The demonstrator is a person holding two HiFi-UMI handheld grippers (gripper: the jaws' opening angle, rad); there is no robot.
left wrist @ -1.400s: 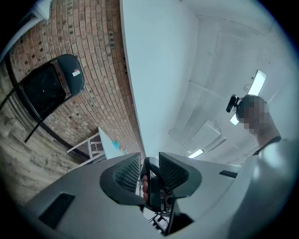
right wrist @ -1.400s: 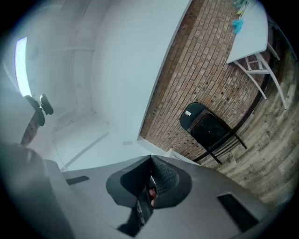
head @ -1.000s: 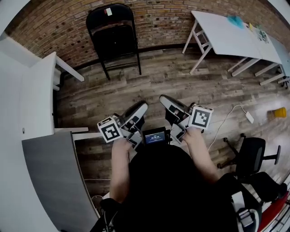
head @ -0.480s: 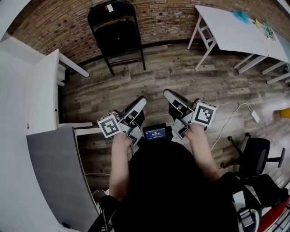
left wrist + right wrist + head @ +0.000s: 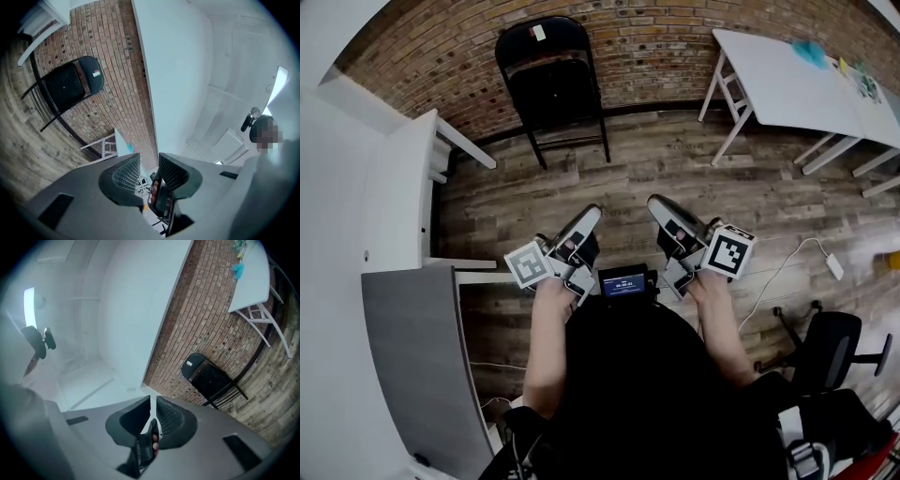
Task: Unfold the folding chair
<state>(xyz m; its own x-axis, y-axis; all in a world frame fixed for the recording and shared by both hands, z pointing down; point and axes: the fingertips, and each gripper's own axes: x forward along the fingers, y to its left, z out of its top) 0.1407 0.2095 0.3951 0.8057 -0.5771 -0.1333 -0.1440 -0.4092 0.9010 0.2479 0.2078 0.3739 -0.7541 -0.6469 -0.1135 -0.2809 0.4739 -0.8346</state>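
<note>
Brick wall (image 5: pixel 628 37) backs a plank floor (image 5: pixel 675 159), and the black folding chair (image 5: pixel 553 80) stands folded at the floor's far edge, leaning on the bricks, well apart from both claws. The left claw (image 5: pixel 586 220) is partly open on nothing. The right claw (image 5: pixel 661 208) is closed to a sliver, empty.

Black folding chair (image 5: pixel 553 80) stands folded against brick wall (image 5: pixel 647 42).
</note>
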